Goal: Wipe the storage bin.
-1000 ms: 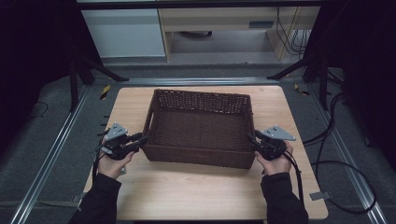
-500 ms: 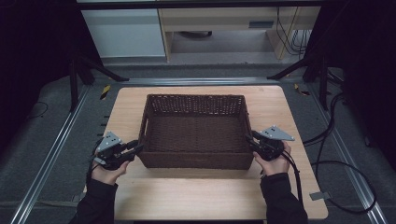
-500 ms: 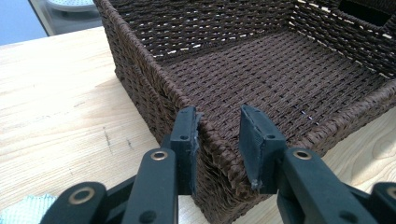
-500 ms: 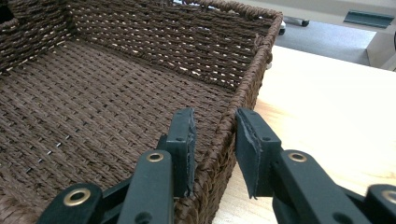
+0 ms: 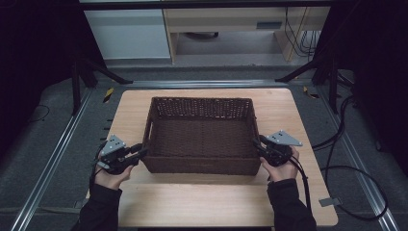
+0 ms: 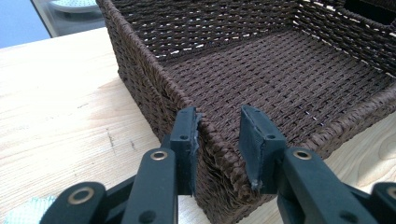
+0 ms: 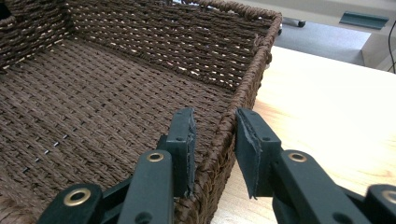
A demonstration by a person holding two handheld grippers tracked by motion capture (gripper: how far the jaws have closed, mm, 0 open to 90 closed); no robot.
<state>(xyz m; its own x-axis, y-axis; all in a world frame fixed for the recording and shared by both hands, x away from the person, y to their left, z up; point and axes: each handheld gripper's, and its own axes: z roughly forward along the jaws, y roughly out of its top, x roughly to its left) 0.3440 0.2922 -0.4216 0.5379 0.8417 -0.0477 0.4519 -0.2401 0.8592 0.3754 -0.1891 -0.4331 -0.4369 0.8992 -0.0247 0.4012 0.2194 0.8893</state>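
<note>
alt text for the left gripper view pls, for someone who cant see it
The left claw straddles the rim at a near corner of an empty dark brown woven basket, one black jaw outside the wall and one inside, with a gap showing. The basket sits on a light wooden table.

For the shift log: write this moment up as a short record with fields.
Surface: wooden table
Object: dark brown woven basket, nothing inside it
Left gripper: at the basket's near left corner, jaws open astride the rim, one outside, one inside
Right gripper: at the near right corner, jaws open astride the side wall
Grip: neither pair of jaws is pressed shut on the weave
Basket state: resting flat on the table
</note>
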